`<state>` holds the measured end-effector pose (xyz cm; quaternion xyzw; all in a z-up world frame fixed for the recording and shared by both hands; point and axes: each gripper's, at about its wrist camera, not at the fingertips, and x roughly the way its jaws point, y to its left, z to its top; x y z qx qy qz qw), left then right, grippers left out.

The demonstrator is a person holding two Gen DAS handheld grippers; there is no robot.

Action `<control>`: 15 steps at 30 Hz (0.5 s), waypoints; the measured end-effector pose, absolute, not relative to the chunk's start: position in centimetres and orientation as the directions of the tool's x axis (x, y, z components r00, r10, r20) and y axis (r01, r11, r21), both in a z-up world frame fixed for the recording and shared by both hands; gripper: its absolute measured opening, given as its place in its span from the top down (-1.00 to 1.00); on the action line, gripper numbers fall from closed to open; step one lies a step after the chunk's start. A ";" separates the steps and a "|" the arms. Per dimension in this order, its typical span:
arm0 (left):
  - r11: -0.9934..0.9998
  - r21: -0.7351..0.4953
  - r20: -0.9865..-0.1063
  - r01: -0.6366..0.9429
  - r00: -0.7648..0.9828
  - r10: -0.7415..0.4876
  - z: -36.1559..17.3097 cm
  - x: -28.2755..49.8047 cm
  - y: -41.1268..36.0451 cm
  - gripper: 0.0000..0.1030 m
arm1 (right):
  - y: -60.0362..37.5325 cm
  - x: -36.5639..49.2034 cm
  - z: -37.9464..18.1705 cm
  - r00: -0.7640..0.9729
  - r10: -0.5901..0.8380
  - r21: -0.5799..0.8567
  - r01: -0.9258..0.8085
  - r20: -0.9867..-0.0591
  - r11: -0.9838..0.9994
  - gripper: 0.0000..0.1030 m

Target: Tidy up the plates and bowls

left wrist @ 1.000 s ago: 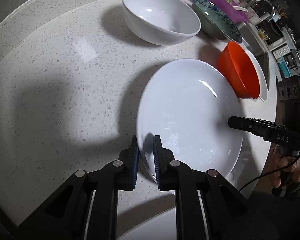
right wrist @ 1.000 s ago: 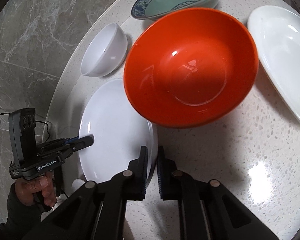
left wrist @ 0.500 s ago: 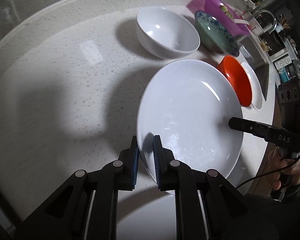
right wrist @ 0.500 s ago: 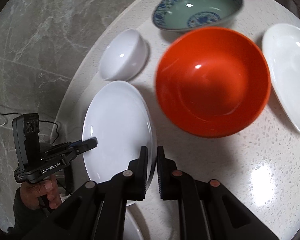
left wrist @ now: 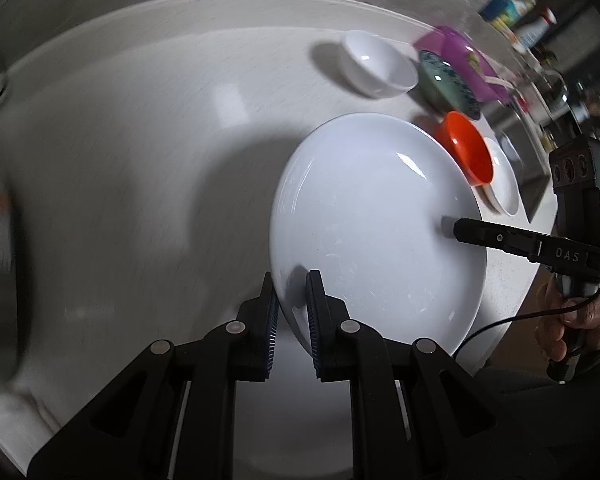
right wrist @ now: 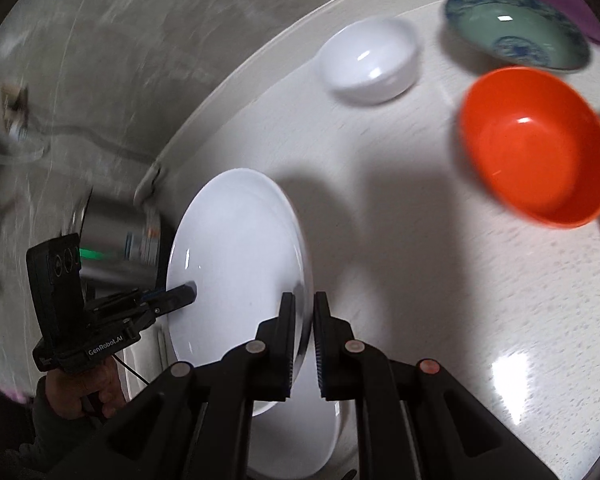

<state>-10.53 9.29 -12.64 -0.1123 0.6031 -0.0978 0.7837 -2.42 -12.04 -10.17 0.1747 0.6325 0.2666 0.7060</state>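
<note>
Left wrist view: the left gripper (left wrist: 291, 312) is clenched on the near rim of the white plate (left wrist: 372, 232), one pad under the rim and one on top. At three o'clock the right gripper (left wrist: 454, 229) clamps the opposite rim, a hand (left wrist: 572, 320) on its handle. The plate is tilted and appears held clear of the round countertop (left wrist: 140, 160). Toward one o'clock stand a small white bowl (left wrist: 378, 65), a blue-patterned bowl (left wrist: 448, 84), a purple container (left wrist: 460, 56), an orange bowl (left wrist: 466, 148) and, just past it, another white plate (left wrist: 504, 184). At six o'clock a pale rounded shape shows between the fingers, too hidden here to name.

Right wrist view: the right gripper (right wrist: 302, 340) pinches the plate's (right wrist: 236, 260) rim, and the left gripper (right wrist: 190, 292) grips it at nine o'clock. Below, at six o'clock, lies a second white plate (right wrist: 300, 440). A metal cylinder (right wrist: 120, 240) sits beyond the table edge. The white bowl (right wrist: 370, 64), patterned bowl (right wrist: 516, 26) and orange bowl (right wrist: 536, 144) stand singly from twelve to two o'clock.

Progress, as I judge it: early. One plate is in the air, probably bound for a stack; the bowls are unsorted and the far plate still sits apart.

Against the earlier frames, the crockery looks smaller and farther off in both views, so the plate has been carried up and away from it. The background is now blurred, the cylinder has newly come into sight, and both grips are unchanged.
</note>
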 end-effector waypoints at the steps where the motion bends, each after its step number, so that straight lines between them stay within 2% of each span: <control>1: 0.955 -0.295 -0.924 -0.009 0.256 -0.283 -12.8 -11.9 9.7 0.77 | -11.4 -2.7 -10.3 0.041 0.595 0.581 -0.172 -0.803 0.796 0.78; 10: 0.935 -0.310 -0.934 -0.170 0.240 -0.266 -15.5 -20.0 10.5 0.76 | -7.9 -5.8 -12.8 -0.103 0.548 0.551 -0.300 -0.830 0.779 0.78; 15: 0.945 -0.272 -0.943 -0.183 0.245 -0.224 -15.7 -21.4 10.5 0.76 | -6.9 -6.9 -14.0 -0.135 0.518 0.531 -0.336 -0.844 0.778 0.79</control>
